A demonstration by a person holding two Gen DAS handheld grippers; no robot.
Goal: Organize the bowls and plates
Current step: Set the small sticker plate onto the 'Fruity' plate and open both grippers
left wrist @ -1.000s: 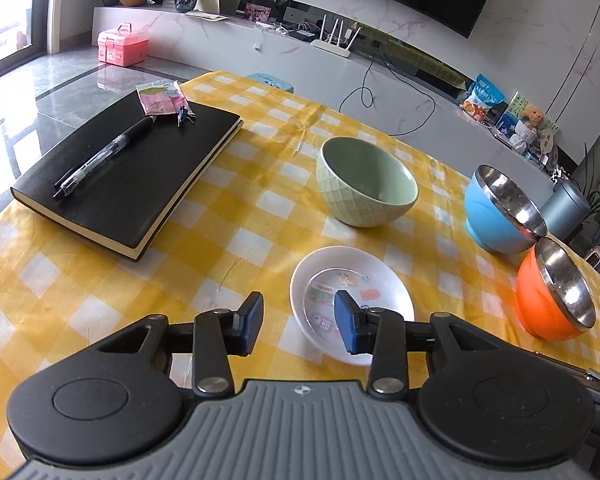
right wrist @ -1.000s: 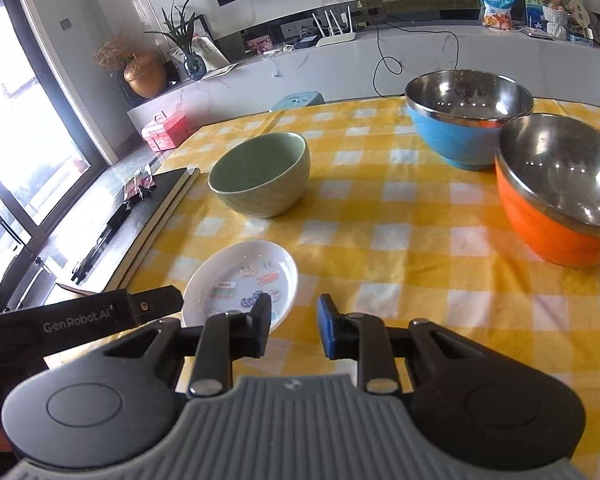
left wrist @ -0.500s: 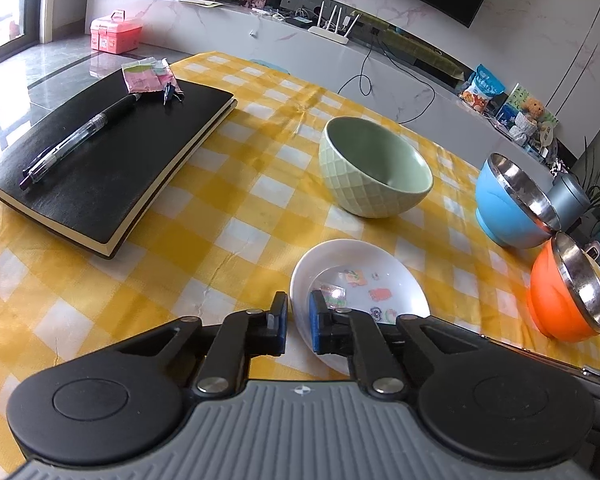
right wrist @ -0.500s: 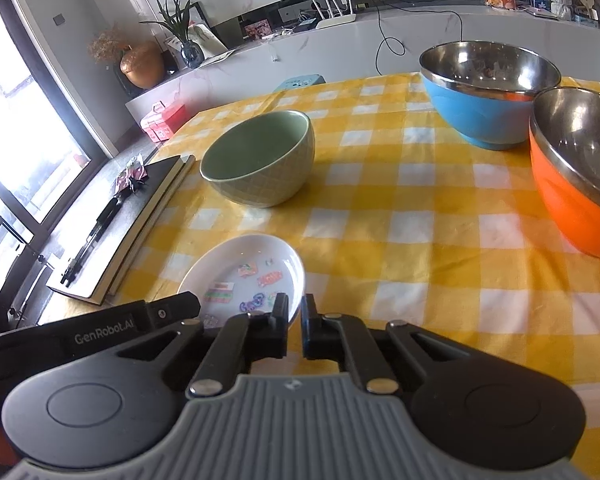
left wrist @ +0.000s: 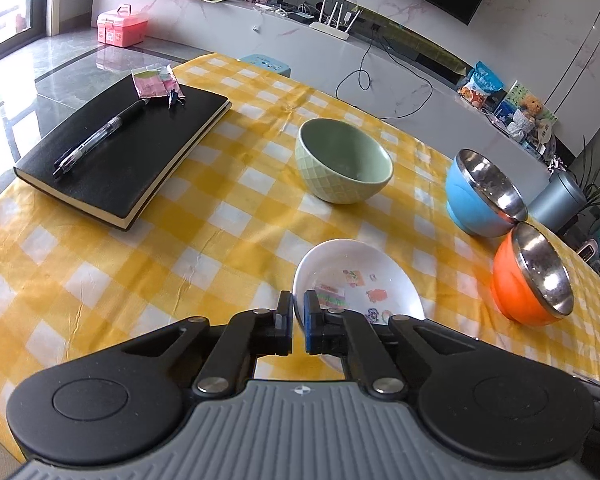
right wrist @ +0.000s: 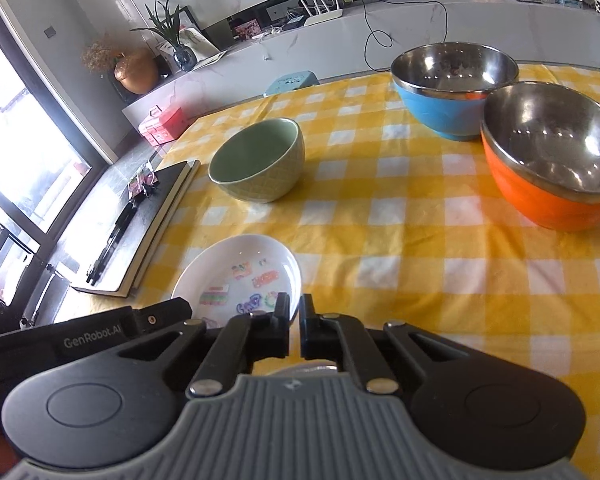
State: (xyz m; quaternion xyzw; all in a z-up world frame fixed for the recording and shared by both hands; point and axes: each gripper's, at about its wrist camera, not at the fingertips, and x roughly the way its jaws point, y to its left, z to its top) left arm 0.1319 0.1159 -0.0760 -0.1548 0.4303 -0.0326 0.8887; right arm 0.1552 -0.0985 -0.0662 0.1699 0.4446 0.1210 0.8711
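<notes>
Crockery on a yellow-checked surface (left wrist: 160, 264), four pieces in all. Nearest, a shallow white plate (left wrist: 364, 280), nothing in it beyond small coloured pictures on its well. Left gripper (left wrist: 298, 320) closed onto the plate's left rim, fingers (left wrist: 284, 320) nearly together, having just been closing with that rim between them. Right gripper (right wrist: 296, 320) likewise pinched on the opposite rim, also just closed, the rim edge running down between its fingers.

Beyond the plate, toward the middle of the surface, an empty pale green bowl (left wrist: 344, 172), upright, well apart from everything else. Off to the right, a blue bowl (left wrist: 480, 196) and an orange bowl (left wrist: 528, 276), both steel-lined, both empty, just beside each other; touching or not, hard to tell. Orange one near the right edge.

At the left edge, a closed black notebook (left wrist: 120, 160) with a pen (left wrist: 96, 140) lying on its cover. Open cloth between notebook and plate, and between the plate and the green bowl.
</notes>
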